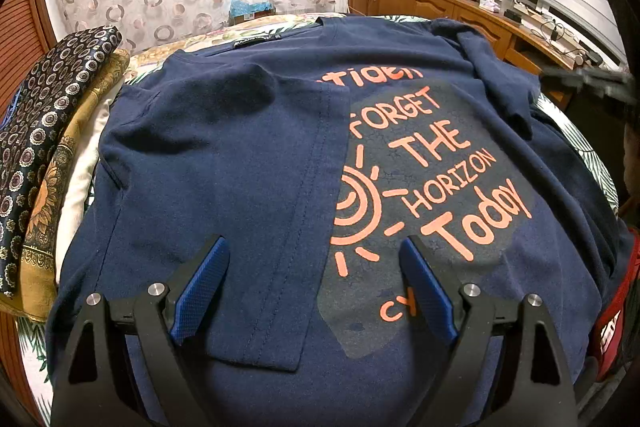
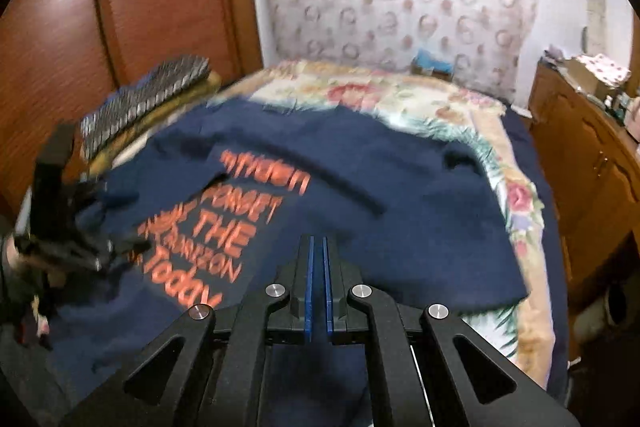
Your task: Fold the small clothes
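Left gripper (image 1: 314,279): fingers (image 1: 202,285) spread wide, nothing between them, poised above the lower part of the navy T-shirt (image 1: 224,163). Right gripper (image 2: 317,283): fingers (image 2: 308,283) pressed together with only a thin slit between the blue pads; no cloth visible in them, so apparently empty. Right view is motion-blurred.

Shirt lies flat on the bed (image 2: 448,99), print side up. One side panel is folded inward, its hemmed edge (image 1: 316,163) covering the left part of the print. The opposite sleeve (image 1: 500,75) is bunched and not yet folded in.

Judgement: step in hand is the second lengthwise fold. To do it well, pinch the unfolded side at sleeve and hem together, lift only slightly, and carry it across so its edge lies parallel to the first fold; smooth the sleeve first so no lump is trapped. Risk: dragging the whole shirt across the bedspread.

Writing: coral print reads "FORGET THE HORIZON Today" (image 1: 436,167), beside a half-sun graphic. Above it a partly covered word, ending roughly "tiden". Below, "cy", cut off by a finger. Neck label (image 1: 254,41): white text, too small to read.

Folded patterned cloths (image 1: 48,155) are stacked beside the shirt.
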`<action>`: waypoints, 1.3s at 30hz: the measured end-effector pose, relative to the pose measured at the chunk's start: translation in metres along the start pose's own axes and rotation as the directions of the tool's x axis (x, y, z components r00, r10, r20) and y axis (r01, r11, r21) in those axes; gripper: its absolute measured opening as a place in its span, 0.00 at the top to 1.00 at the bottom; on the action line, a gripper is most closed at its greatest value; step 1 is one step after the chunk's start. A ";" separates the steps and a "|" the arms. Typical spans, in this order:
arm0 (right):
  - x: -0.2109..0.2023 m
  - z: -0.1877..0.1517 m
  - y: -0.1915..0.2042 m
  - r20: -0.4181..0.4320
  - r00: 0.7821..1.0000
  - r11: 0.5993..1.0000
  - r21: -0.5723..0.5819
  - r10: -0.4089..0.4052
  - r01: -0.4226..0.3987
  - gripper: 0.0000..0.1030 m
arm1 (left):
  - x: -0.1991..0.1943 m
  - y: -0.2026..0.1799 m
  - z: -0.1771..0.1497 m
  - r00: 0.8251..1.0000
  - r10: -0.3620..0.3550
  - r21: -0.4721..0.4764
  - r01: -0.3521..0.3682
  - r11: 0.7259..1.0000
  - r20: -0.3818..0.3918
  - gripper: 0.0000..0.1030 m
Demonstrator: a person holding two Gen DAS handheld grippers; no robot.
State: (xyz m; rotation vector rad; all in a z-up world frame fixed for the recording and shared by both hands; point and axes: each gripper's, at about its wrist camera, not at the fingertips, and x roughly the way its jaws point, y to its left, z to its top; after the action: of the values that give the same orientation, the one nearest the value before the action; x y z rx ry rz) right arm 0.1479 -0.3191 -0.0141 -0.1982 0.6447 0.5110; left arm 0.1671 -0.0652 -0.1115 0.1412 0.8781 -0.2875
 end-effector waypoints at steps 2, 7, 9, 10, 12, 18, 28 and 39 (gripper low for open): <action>-0.002 -0.008 -0.004 -0.015 1.000 1.000 0.007 -0.018 0.019 0.83 | 0.002 0.000 0.001 1.000 0.002 -0.001 -0.002 1.000 -0.001 0.14; -0.026 -0.018 -0.038 0.037 0.995 0.992 0.085 -0.094 0.091 0.46 | 0.005 0.004 0.002 1.000 0.017 -0.016 -0.017 1.000 -0.009 0.09; -0.031 -0.021 -0.061 0.037 0.990 0.983 0.135 -0.133 0.127 0.46 | 0.005 0.003 0.002 1.000 0.017 -0.016 -0.017 1.000 -0.009 0.08; -0.031 -0.023 -0.074 0.031 0.988 0.976 0.162 -0.150 0.143 0.46 | 0.005 0.003 0.002 1.000 0.018 -0.016 -0.018 1.000 -0.009 0.08; -0.027 -0.026 -0.098 0.009 0.985 0.961 0.219 -0.173 0.167 0.46 | 0.006 0.004 0.002 1.000 0.018 -0.017 -0.019 1.000 -0.009 0.08; 0.011 -0.032 -0.147 -0.098 0.981 0.920 0.342 -0.169 0.192 0.46 | 0.006 0.004 0.003 1.000 0.018 -0.017 -0.018 1.000 -0.012 0.08; 0.019 -0.009 -0.136 -0.123 0.975 0.926 0.309 -0.187 0.217 0.94 | -0.034 0.004 0.000 0.993 -0.034 -0.064 0.041 0.997 0.109 0.08; -0.001 0.037 -0.065 0.027 0.994 0.985 0.138 -0.105 0.101 0.98 | -0.069 0.015 0.003 0.979 -0.017 -0.106 0.040 0.994 0.203 0.08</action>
State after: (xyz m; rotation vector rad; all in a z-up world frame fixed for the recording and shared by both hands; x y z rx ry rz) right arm 0.2000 -0.3630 0.0174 -0.0924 0.6301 0.3684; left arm 0.1327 -0.0383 -0.0560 -0.0026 0.6926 -0.2748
